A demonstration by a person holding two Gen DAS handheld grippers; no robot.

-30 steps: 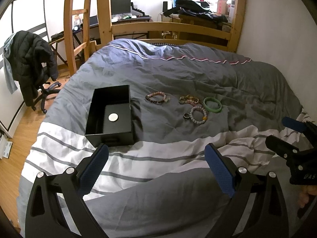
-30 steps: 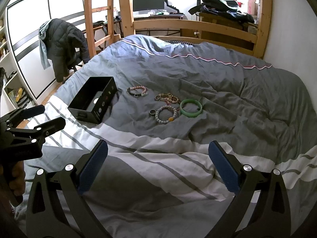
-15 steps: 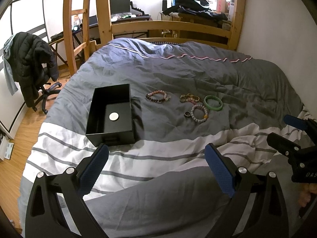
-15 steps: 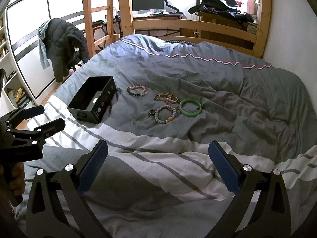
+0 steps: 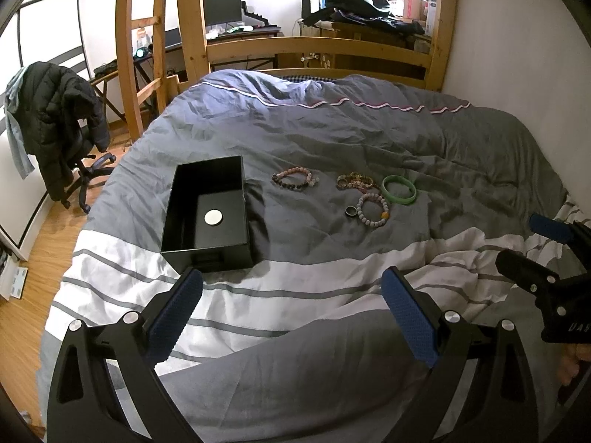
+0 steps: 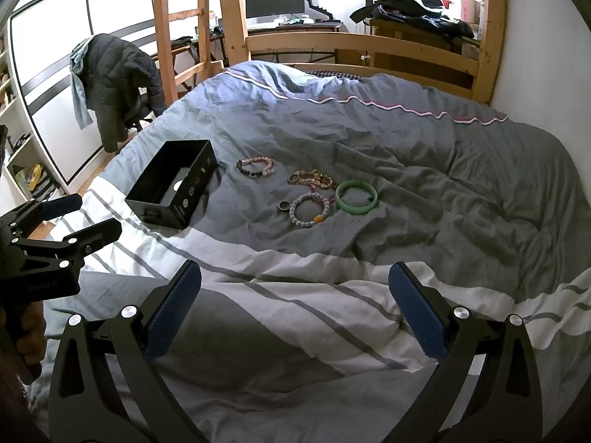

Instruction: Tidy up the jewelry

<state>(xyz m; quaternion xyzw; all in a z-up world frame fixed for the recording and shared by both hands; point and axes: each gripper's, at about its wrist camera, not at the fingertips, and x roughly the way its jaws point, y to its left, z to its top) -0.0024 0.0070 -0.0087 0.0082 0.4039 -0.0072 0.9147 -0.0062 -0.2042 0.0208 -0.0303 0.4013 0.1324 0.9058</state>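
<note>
An open black box [image 5: 207, 217] [image 6: 171, 192] with a white disc [image 5: 213, 217] on its floor sits on the grey bedspread. To its right lie a pink and dark bead bracelet [image 5: 293, 179] [image 6: 255, 167], a gold chain bracelet [image 5: 355, 181] [image 6: 314, 180], a green bangle [image 5: 400, 189] [image 6: 357, 196], a grey bead bracelet [image 5: 373, 209] [image 6: 309, 209] and a dark ring [image 5: 350, 211] [image 6: 283, 205]. My left gripper [image 5: 291, 308] [image 6: 79, 217] and right gripper [image 6: 295, 306] [image 5: 532, 243] both hang open over the striped near end, well short of the jewelry and holding nothing.
A wooden bed frame [image 5: 317, 42] stands behind the bed, with a desk and monitor [image 5: 221, 7] beyond it. An office chair with a dark jacket [image 5: 55, 125] is on the wood floor at the left. A white wall [image 5: 517, 55] borders the bed's right side.
Both views have shifted only slightly; the grippers stay open and nothing on the bed has moved.
</note>
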